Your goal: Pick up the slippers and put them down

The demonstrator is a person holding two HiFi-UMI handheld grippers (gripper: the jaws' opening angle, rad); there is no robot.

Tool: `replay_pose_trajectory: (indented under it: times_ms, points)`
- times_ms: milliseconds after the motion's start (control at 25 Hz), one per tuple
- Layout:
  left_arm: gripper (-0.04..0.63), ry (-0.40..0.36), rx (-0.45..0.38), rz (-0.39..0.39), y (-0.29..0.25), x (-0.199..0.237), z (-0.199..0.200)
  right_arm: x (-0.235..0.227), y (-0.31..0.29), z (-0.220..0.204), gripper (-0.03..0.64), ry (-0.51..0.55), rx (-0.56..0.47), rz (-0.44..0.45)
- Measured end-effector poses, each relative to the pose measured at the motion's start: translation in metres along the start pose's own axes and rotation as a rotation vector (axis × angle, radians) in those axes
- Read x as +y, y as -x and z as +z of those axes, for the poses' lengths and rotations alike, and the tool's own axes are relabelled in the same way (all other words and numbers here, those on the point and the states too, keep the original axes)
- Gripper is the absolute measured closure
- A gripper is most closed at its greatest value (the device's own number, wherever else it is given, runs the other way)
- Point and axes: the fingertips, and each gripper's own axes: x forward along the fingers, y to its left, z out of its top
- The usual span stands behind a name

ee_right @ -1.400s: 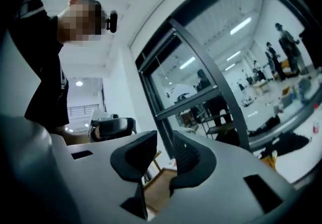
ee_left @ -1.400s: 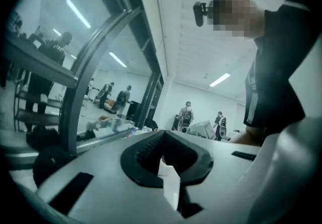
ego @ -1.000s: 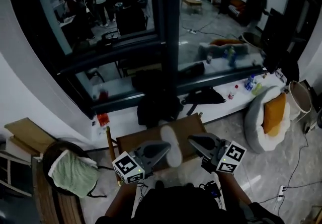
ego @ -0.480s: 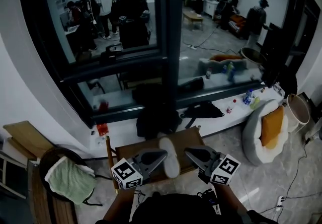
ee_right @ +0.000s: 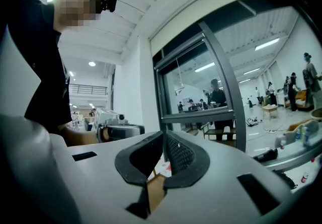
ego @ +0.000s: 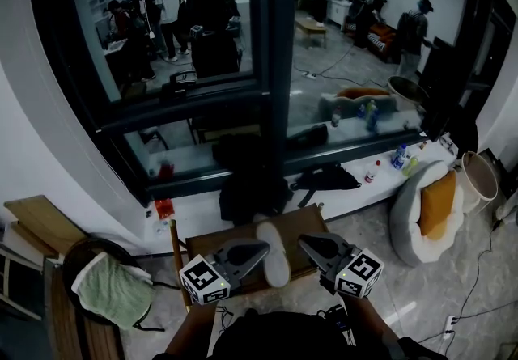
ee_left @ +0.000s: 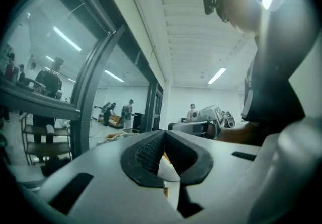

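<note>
One white slipper (ego: 273, 255) lies on a small brown table (ego: 214, 239) in the head view, between my two grippers. My left gripper (ego: 261, 247) points level with its tip right beside the slipper's left edge, and whether it touches I cannot tell. In the left gripper view the jaws (ee_left: 164, 136) meet at the tip with nothing seen between them. The white slipper (ee_left: 169, 167) shows through the gap behind the tip. My right gripper (ego: 304, 240) is shut and empty, just right of the slipper. Its tips (ee_right: 164, 137) meet over the brown table (ee_right: 157, 193).
A dark window frame (ego: 271, 67) and a white sill with bottles (ego: 401, 136) stand behind the table. A black bag (ego: 251, 176) rests on the sill. A beanbag with an orange cushion (ego: 437, 180) is on the right. A chair with a green towel (ego: 109, 285) is on the left.
The head view has tilted, so everything sits lower in the picture. My right gripper has sunk a little. The slipper and left gripper keep their places on the table.
</note>
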Motion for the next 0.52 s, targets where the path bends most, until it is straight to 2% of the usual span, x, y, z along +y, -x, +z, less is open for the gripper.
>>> replay_pose_trajectory:
  times_ms: [80,240,520]
  points:
    - [0.584,-0.023,0.018,-0.001,-0.001,0.0,-0.002,-0.002,-0.001,-0.002,0.586,0.001,0.019,-0.007]
    - [0.584,0.011,-0.005,-0.026,0.0,0.002,-0.001,-0.002,-0.006,-0.002,0.586,-0.012,0.009,0.003]
    - [0.584,0.025,-0.004,-0.025,0.001,0.013,-0.004,-0.007,-0.015,-0.003,0.586,-0.02,0.001,0.002]
